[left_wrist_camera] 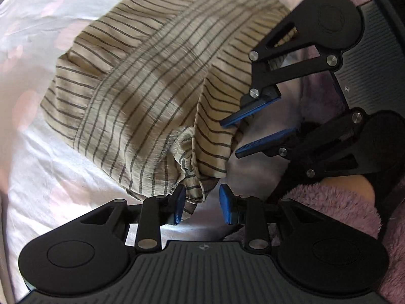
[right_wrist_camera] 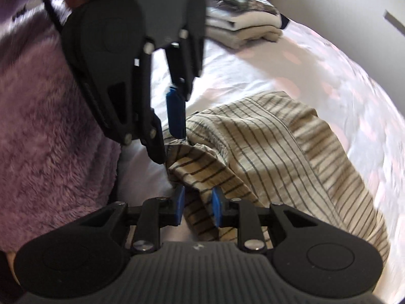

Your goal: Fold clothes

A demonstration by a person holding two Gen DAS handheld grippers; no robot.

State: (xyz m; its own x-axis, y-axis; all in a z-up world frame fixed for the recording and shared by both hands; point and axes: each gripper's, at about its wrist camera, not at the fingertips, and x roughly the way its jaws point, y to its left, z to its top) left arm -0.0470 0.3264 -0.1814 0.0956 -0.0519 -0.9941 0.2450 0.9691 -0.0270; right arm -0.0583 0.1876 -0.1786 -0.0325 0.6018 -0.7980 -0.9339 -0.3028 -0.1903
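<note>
Beige crinkled garment w/ thin dark stripes [left_wrist_camera: 141, 96] lies bunched on white bedsheet w/ faint pink blotches [left_wrist_camera: 50, 167], filling centre of left wrist view; in right wrist view it runs from centre to 4 o'clock.

Left gripper, black w/ blue pads [left_wrist_camera: 202, 204]: jaws parted, gathered hem of the garment sits in the gap touching the left pad, not pinched. In right wrist view the same tool hangs at 11 o'clock, tips just above the fabric edge.

Right gripper, same build [right_wrist_camera: 197, 205]: pads partly closed w/ a fold of striped cloth between them, though whether they pinch it I can't tell. In left wrist view it's at 3 o'clock, pads apart, at the garment's right edge.

Fuzzy purple sleeve [left_wrist_camera: 336, 210] behind right tool (bit of wrist visible). Stack of folded clothes [right_wrist_camera: 243, 22] at 1 o'clock on the bed, well apart from the garment.
</note>
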